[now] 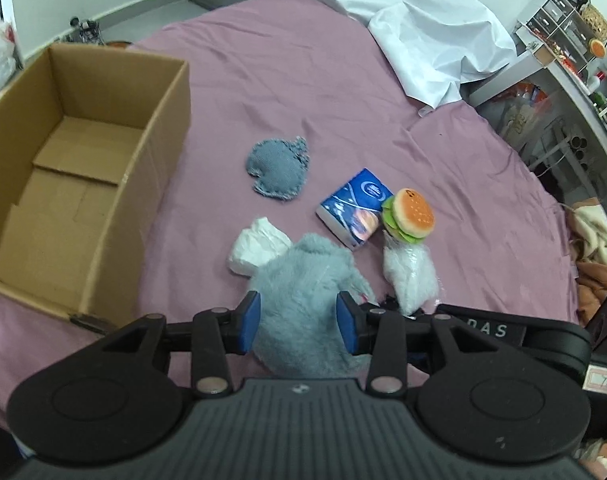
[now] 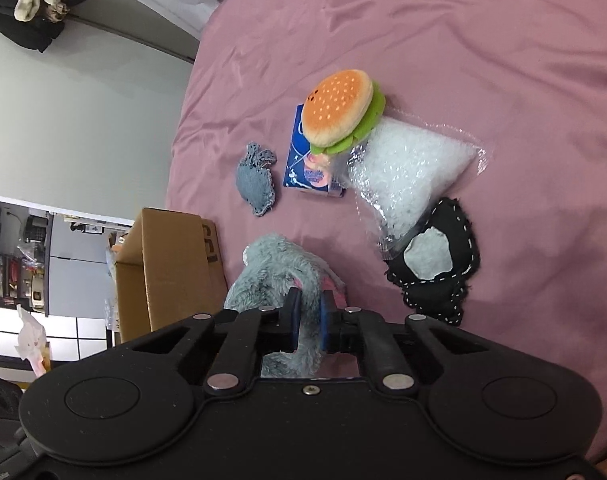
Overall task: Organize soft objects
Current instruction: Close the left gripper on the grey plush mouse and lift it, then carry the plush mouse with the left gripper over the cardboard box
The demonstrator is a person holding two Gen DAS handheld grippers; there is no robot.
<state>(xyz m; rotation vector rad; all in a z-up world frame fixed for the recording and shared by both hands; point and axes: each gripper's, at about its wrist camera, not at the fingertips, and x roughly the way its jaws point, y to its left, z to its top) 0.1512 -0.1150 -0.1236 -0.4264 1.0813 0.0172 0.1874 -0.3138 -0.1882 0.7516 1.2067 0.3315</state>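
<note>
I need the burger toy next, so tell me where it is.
The burger toy sits on the pink bedsheet, leaning on the blue tissue pack, with the clear bag right beside it.
</note>
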